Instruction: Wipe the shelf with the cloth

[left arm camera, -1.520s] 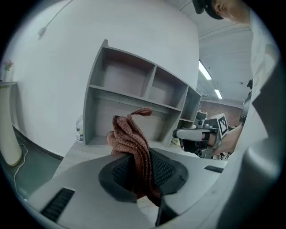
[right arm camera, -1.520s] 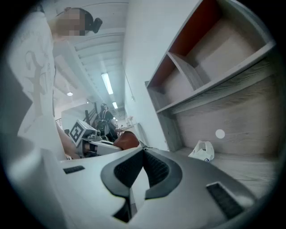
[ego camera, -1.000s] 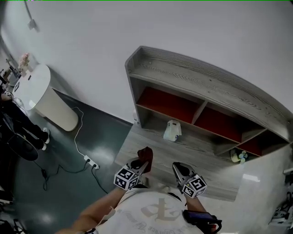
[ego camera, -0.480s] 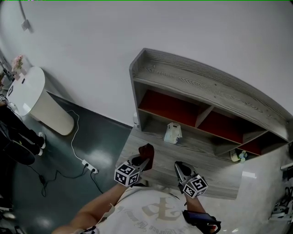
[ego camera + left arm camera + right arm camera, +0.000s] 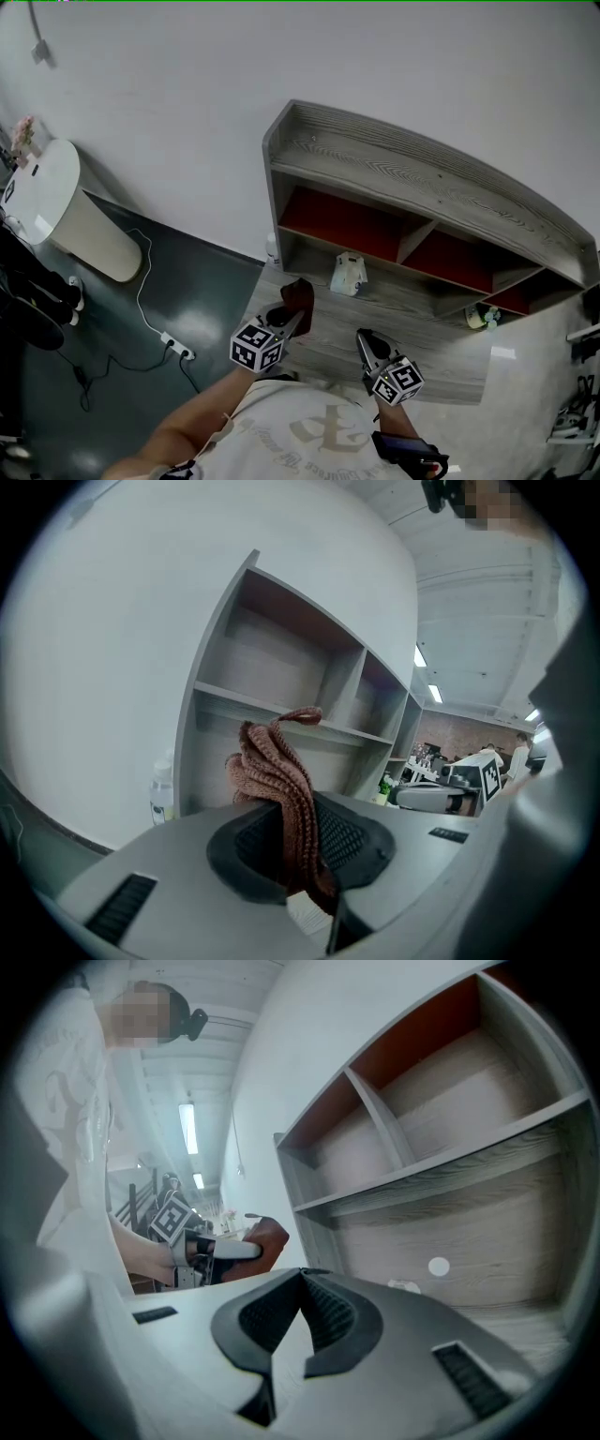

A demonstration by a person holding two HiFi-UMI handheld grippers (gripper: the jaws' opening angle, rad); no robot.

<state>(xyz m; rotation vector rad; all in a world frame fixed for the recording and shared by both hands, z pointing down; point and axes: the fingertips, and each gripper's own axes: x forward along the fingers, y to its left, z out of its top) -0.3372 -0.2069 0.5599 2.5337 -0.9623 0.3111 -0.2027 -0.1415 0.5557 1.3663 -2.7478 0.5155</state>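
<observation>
The left gripper (image 5: 298,844) pinches a ribbed, knitted rust-brown cloth (image 5: 275,766), which stands bunched upright in front of the shelf (image 5: 403,164). The right gripper (image 5: 302,1281), also before the shelf, is pressed together on nothing. Wiping looks not yet begun; the next move calls for laying the soft cloth flat onto the shelf's grey, wood-grained, red-backed tiers.

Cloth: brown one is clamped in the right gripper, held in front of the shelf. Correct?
Wrong gripper: the cloth is clamped in the left gripper, per the left gripper view; the right gripper is shut on nothing. The cloth is indeed in front of the shelf.
</observation>
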